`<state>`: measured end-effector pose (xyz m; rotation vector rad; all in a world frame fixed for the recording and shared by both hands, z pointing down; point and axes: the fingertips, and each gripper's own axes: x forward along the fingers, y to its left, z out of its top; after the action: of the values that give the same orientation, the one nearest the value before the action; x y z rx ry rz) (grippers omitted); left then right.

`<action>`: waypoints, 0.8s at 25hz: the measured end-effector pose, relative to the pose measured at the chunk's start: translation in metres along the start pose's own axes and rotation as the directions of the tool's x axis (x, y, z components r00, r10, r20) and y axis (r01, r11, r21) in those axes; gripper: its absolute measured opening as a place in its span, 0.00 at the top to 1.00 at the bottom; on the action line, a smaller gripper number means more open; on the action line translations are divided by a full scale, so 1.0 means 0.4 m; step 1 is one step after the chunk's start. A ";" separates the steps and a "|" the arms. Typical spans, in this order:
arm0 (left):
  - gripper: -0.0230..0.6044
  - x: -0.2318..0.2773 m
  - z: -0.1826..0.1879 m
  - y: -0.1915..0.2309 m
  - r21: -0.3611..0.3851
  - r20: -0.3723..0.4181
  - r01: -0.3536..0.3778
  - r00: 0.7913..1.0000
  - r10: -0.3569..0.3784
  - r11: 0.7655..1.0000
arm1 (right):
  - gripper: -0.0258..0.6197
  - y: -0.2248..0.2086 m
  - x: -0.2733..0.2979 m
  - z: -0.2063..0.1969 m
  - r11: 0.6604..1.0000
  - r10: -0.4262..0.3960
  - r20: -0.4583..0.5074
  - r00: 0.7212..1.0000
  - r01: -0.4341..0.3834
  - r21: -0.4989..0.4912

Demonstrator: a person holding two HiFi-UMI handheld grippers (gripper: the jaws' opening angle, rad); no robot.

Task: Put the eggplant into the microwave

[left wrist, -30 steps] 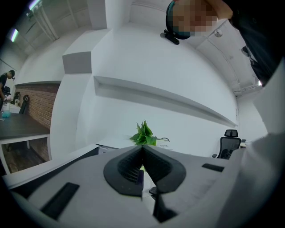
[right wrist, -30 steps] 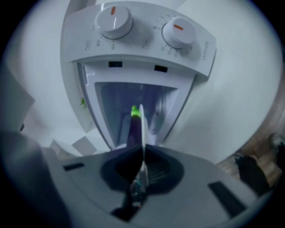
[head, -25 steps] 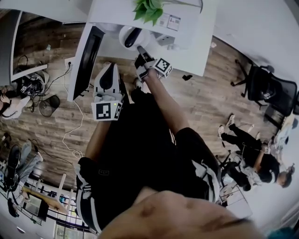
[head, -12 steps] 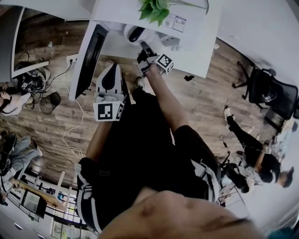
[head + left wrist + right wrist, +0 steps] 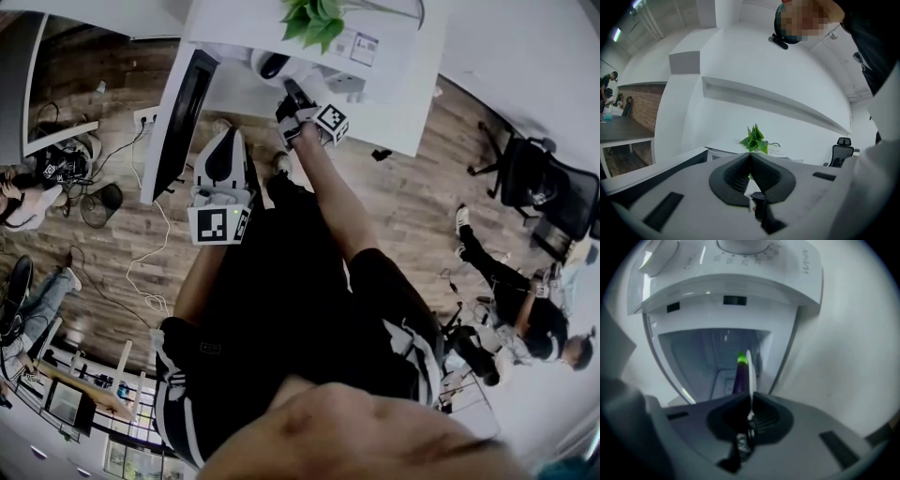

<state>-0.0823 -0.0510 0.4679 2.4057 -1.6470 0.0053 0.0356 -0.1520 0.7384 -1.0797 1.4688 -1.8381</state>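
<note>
— Right claw, what do we note?
— Our right gripper is clamped tight on the eggplant. It juts out past the jaws, green tip forward, aimed into the open microwave.
— And the arms?
— Right arm stretched out over the white table toward the microwave. Left gripper held back, jaws together, nothing between them.

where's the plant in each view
Head view: the plant is at top centre, on the white table.
Left gripper view: the plant is at centre, just above the left tool.
Right gripper view: not in it.
Shared landmark: the printed card beside it.
</note>
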 end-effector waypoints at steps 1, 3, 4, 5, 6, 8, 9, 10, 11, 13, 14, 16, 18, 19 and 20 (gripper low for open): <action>0.91 0.001 -0.001 0.001 -0.001 -0.002 0.001 1.000 -0.001 1.000 | 0.90 0.000 0.003 0.001 1.000 -0.001 0.000 1.000 0.001 0.002; 0.91 0.005 -0.003 0.002 -0.001 -0.004 0.002 1.000 -0.002 1.000 | 0.90 0.001 0.010 0.004 1.000 0.003 0.002 1.000 -0.003 0.007; 0.91 0.008 -0.003 0.002 -0.001 -0.004 0.003 1.000 -0.003 1.000 | 0.90 0.002 0.013 0.007 1.000 0.005 0.003 1.000 -0.005 0.009; 0.91 0.010 -0.004 0.002 -0.002 -0.005 0.004 1.000 -0.004 1.000 | 0.90 0.002 0.016 0.009 1.000 0.005 0.004 1.000 -0.005 0.011; 0.91 0.011 -0.005 0.001 -0.003 -0.007 0.004 1.000 -0.004 1.000 | 0.90 0.001 0.018 0.011 1.000 0.005 0.005 1.000 -0.005 0.012; 0.91 0.013 -0.008 0.001 -0.005 -0.011 0.005 1.000 -0.005 1.000 | 0.90 0.000 0.023 0.015 1.000 0.004 0.006 1.000 -0.004 0.015; 0.91 0.015 -0.009 0.001 -0.005 -0.013 0.005 1.000 -0.005 1.000 | 0.90 0.001 0.026 0.016 1.000 0.006 0.008 1.000 -0.006 0.018; 0.91 0.016 -0.008 0.002 -0.005 -0.014 0.004 1.000 -0.004 1.000 | 0.90 0.003 0.028 0.018 1.000 0.010 0.010 1.000 -0.010 0.020; 0.91 0.017 -0.007 0.002 -0.005 -0.014 0.004 1.000 -0.004 1.000 | 0.90 0.005 0.031 0.020 1.000 0.012 0.010 1.000 -0.012 0.022; 0.91 0.019 -0.003 0.002 -0.005 -0.016 0.004 1.000 -0.005 1.000 | 0.90 0.007 0.033 0.024 1.000 0.008 0.013 1.000 -0.008 0.020; 0.91 0.021 -0.002 0.001 -0.004 -0.016 0.006 1.000 -0.006 1.000 | 0.90 0.008 0.035 0.026 1.000 0.007 0.014 1.000 -0.007 0.017; 0.91 0.024 -0.005 0.001 -0.002 -0.016 0.007 1.000 -0.007 1.000 | 0.90 0.008 0.041 0.029 1.000 0.010 0.013 1.000 -0.010 0.012; 0.91 0.028 -0.009 0.000 -0.005 -0.019 0.008 1.000 -0.008 1.000 | 0.90 0.007 0.047 0.032 1.000 0.012 0.012 1.000 -0.012 0.013; 0.91 0.031 -0.011 0.000 -0.007 -0.020 0.009 1.000 -0.009 1.000 | 0.90 0.007 0.049 0.034 1.000 0.010 0.012 1.000 -0.010 0.016; 0.91 0.033 -0.011 -0.001 -0.010 -0.022 0.010 1.000 -0.010 1.000 | 0.90 0.008 0.052 0.035 1.000 0.009 0.013 1.000 -0.009 0.017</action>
<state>-0.0766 -0.0621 0.4740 2.3978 -1.6217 0.0222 0.0362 -0.1769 0.7417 -1.0727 1.4455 -1.8314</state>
